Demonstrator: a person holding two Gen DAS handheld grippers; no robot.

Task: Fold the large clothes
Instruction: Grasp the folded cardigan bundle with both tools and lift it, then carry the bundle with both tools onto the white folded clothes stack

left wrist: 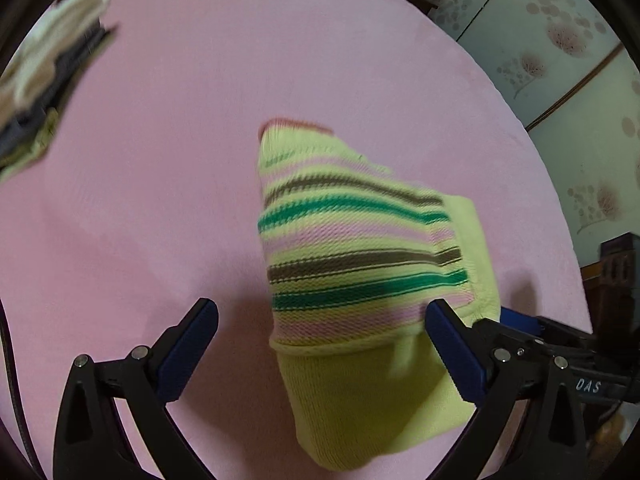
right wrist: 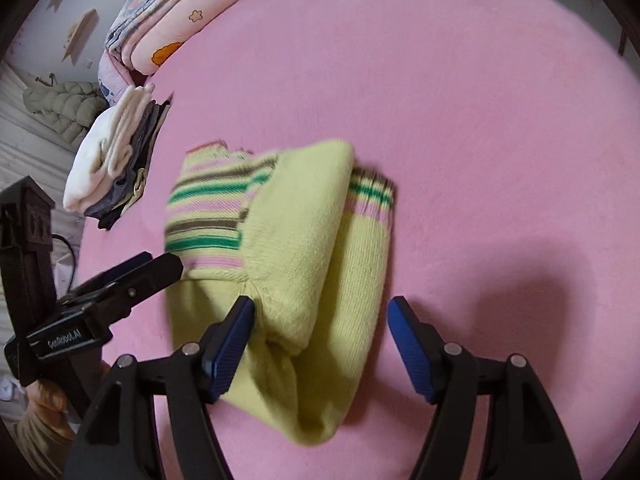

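A yellow knit sweater (left wrist: 360, 264) with green, brown and pink stripes lies folded into a compact bundle on the pink bed sheet (left wrist: 160, 160). My left gripper (left wrist: 322, 344) is open, its fingers either side of the bundle's near edge, holding nothing. In the right wrist view the sweater (right wrist: 296, 248) lies between and ahead of my right gripper (right wrist: 320, 340), which is open with its left finger (right wrist: 232, 344) against the fabric. The left gripper (right wrist: 132, 280) shows at the left of that view, beside the sweater's striped part.
A stack of folded clothes (right wrist: 116, 160) sits on the bed's left side; it also shows in the left wrist view (left wrist: 44, 80). Folded quilts (right wrist: 172, 16) lie at the bed's far corner. Wardrobe doors (left wrist: 560, 60) stand past the bed edge. Dark wooden furniture (right wrist: 28, 232) stands beside the bed.
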